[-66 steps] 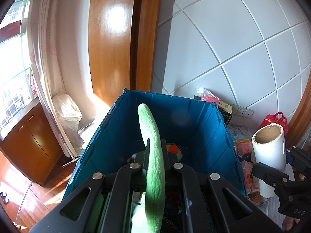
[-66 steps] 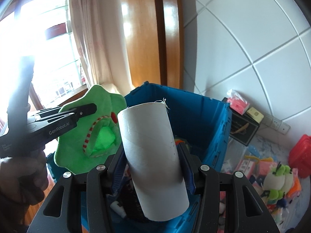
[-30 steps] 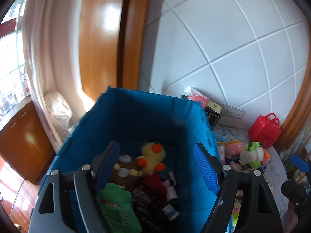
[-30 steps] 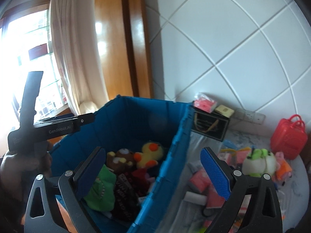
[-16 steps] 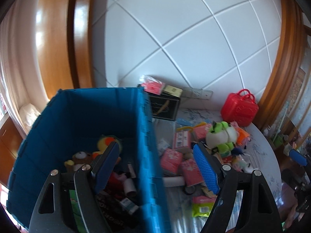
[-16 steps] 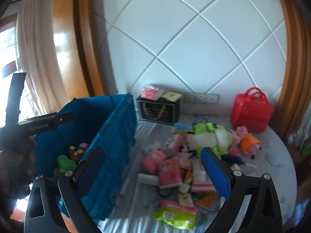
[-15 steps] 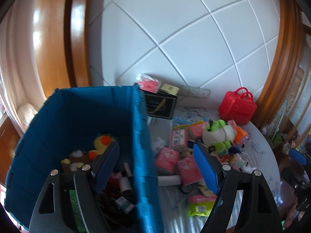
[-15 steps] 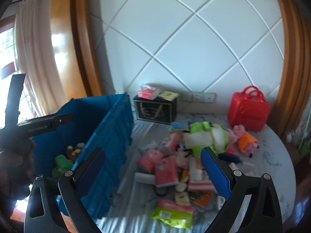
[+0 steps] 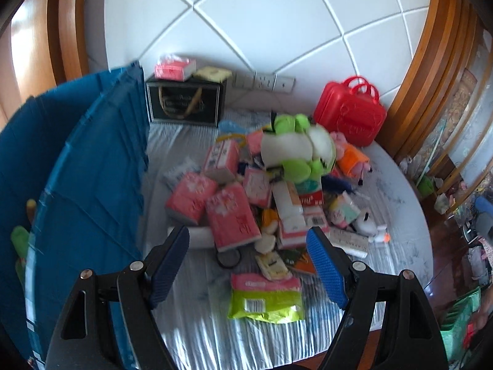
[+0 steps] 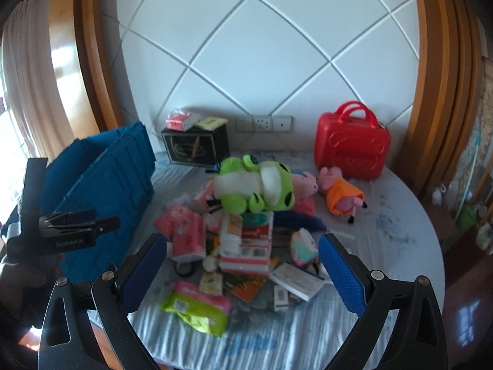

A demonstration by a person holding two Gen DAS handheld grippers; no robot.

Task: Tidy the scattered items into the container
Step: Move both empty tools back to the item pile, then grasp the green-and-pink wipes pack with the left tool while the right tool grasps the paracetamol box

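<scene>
Both grippers are hovering with jaws spread wide and holding nothing — the left gripper (image 9: 246,254) and right gripper (image 10: 243,265) are facing the scattered pile (image 10: 246,237), seemingly to choose a next item. The blue container (image 9: 92,178) is sitting at the left, just beside the pile on the table (image 10: 385,240) — likely for short carries.

Glossy plastic red case (image 10: 351,141), fuzzy cloth frog (image 10: 254,189), matt plastic blue bin (image 9: 92,166).
</scene>
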